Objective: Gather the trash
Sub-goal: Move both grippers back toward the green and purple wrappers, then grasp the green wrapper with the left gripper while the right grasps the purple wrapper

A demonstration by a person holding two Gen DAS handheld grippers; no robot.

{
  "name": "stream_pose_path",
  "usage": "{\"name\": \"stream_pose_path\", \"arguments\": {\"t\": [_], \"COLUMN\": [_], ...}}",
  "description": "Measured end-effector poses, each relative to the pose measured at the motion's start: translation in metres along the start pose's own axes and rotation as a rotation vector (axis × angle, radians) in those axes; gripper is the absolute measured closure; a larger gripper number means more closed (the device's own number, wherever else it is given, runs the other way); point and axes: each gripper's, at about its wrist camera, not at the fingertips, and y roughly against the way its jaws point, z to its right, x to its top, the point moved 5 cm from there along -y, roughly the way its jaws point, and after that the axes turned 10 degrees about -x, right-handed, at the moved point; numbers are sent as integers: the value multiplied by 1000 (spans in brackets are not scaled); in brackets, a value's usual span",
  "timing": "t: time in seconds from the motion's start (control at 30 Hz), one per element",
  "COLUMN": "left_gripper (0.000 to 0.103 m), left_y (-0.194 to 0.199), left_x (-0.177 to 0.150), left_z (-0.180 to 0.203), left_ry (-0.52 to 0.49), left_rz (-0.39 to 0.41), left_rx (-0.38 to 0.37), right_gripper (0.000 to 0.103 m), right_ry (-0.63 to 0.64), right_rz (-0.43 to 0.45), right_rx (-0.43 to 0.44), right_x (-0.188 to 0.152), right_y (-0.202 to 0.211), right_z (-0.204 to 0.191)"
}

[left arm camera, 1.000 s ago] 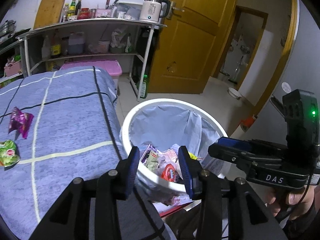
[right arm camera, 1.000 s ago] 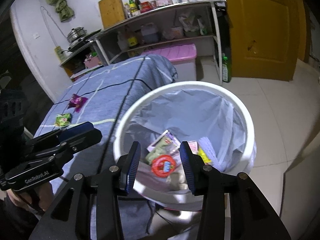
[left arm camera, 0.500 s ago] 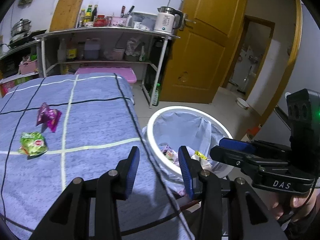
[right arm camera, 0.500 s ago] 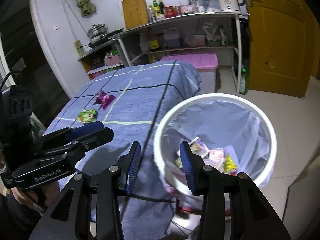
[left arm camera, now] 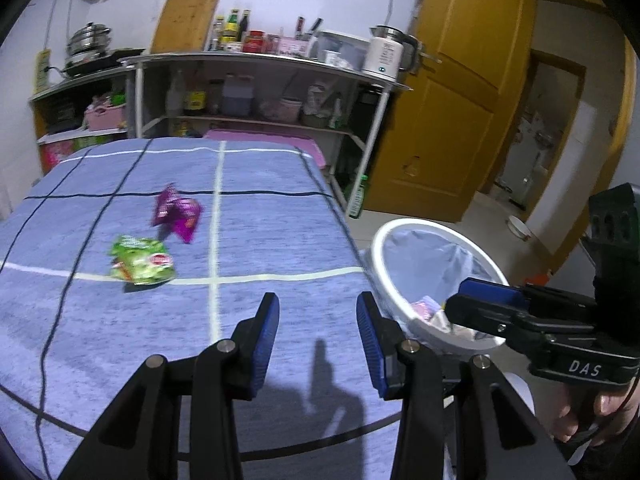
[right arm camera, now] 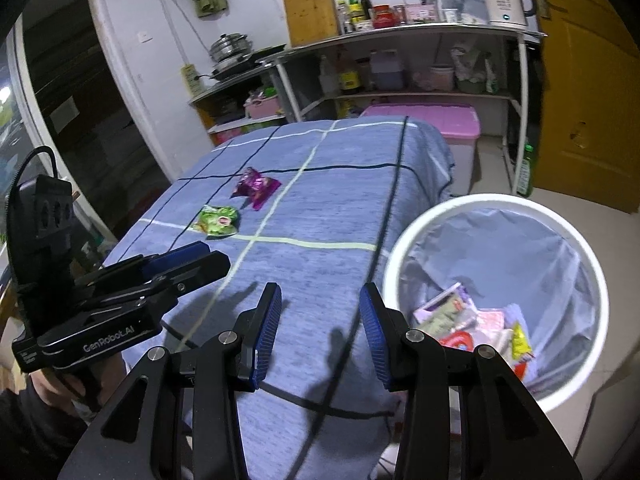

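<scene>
Both the left gripper (left arm camera: 318, 338) and right gripper (right arm camera: 320, 330) are held wide apart, empty, above the blue cloth (left arm camera: 280, 232). A green wrapper (left arm camera: 142, 266) and purple wrapper (left arm camera: 176, 214) are seen lying ahead; the white bin (right arm camera: 592, 264) is positioned beside the table.

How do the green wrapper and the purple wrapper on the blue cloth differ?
The green wrapper lies nearer the grippers, fairly flat; the purple wrapper lies farther back, more crumpled and partly raised. The green wrapper rests beside the pale stripe on the blue cloth, while the purple wrapper sits just before the dark stripe. Both are empty snack packets, close together, not yet picked up.
</scene>
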Motion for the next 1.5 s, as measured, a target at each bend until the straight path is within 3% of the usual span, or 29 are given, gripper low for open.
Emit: {"name": "stream_pose_path", "arguments": {"t": [0.6, 1.13, 1.37, 1.5], "left_gripper": [42, 39, 40, 59], "left_y": [22, -25, -42, -47], "left_x": [5, 17, 16, 14], "left_z": [-105, -146, -156, -156], "left_ry": [151, 228, 262, 266], "left_rz": [61, 7, -23, -33], "left_rx": [193, 206, 220, 190], "right_gripper": [57, 57, 57, 57], "right_ry": [75, 96, 100, 104], "right_rz": [-10, -37, -56, -65], "right_rx": [63, 70, 72, 72], "right_x": [29, 46, 51, 54], "right_y": [-34, -66, -81, -88], "right_z": [-43, -50, -53, -55]}}
